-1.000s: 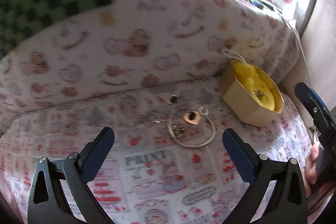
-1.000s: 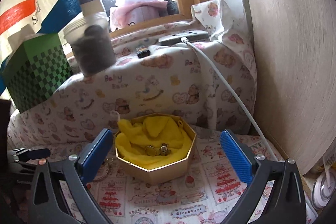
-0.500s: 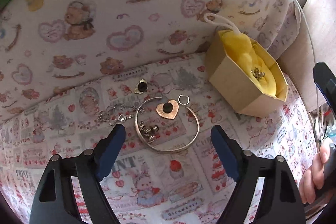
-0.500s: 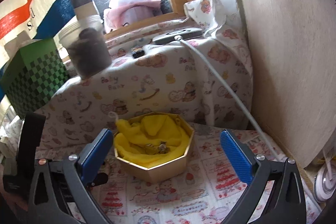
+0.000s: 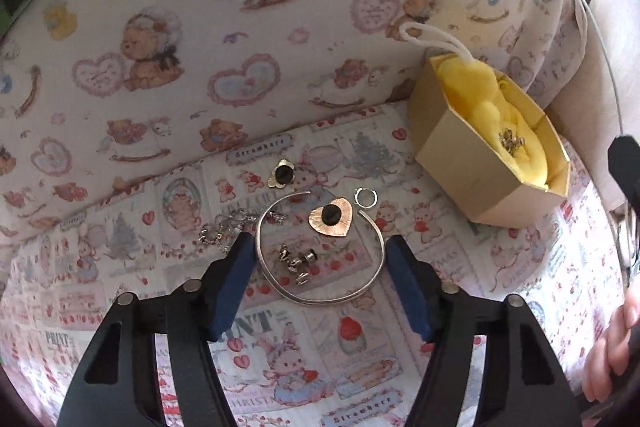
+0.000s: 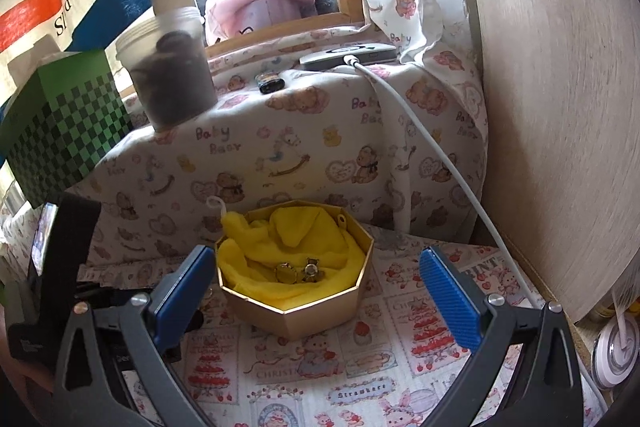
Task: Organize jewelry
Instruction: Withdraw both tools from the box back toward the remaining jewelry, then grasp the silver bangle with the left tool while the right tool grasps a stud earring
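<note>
The left gripper [image 5: 320,275] has come down and forward during the last second, so the jewelry that was small and far in its view now lies just ahead of its fingers. Its jaws have also narrowed, but they are open and hold nothing; the blue pads [image 5: 234,281] stand on both sides of the silver bangle [image 5: 320,297] at the centre of the frame. Inside the bangle lie small studs [image 5: 296,261] and a copper heart pendant [image 5: 331,219]. A little ring [image 5: 366,197] is just beside the heart, a flower earring [image 5: 282,174] is above it, and a thin chain [image 5: 224,227] is at the left.

I judge that the left gripper prepares to take the bangle or the studs; the bangle is thin and flat on the cloth [image 5: 360,347], so it may slip.

The right gripper [image 6: 316,295] is wide open and empty, low in its frame. Between its fingers stands the gold box [image 6: 320,311] with yellow lining [image 6: 296,231], and a few gold pieces [image 6: 298,271] already lie in it. The box has hardly shifted in this view, and in the left view it is at the right side.
</note>
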`<state>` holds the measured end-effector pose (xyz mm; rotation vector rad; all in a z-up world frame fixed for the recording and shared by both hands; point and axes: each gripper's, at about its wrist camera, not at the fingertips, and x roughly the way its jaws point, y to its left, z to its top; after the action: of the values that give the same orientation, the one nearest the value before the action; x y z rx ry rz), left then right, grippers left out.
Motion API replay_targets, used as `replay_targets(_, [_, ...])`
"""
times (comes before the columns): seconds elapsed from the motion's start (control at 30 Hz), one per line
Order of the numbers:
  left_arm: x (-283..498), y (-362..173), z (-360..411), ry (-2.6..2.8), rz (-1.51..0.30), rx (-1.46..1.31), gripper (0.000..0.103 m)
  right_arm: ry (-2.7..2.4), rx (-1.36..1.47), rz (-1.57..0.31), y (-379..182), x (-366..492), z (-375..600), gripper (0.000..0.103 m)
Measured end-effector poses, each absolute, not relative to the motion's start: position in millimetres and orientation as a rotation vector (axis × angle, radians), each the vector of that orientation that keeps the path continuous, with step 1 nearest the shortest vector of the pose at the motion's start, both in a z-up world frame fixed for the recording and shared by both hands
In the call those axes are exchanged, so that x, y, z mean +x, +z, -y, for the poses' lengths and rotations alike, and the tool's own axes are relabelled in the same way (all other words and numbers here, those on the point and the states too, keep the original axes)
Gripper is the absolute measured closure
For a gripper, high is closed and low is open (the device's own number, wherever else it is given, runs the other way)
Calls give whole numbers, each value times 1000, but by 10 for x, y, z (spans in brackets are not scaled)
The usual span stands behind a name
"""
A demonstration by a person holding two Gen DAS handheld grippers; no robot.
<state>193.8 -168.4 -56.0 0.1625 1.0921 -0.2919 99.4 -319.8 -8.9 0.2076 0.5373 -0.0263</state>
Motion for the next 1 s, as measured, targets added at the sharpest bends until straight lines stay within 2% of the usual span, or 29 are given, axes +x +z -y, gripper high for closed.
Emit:
replay_targets(0.5, [1401, -4, 908, -251, -885, 9, 38, 10, 224, -545, -39, 973, 3180, 1])
replay_targets(0.6, [1297, -51, 637, -214, -833, -1, 37, 58, 198, -582, 73, 941, 3129, 1])
replay_targets(0.73, [1336, -160, 227, -167, -848, -22, 37, 133, 135, -600, 200, 887, 2963, 1])
replay_targets(1.0, [1432, -259, -194, -68, -859, -96, 37, 280, -2, -639, 414, 1054, 2167, 5])
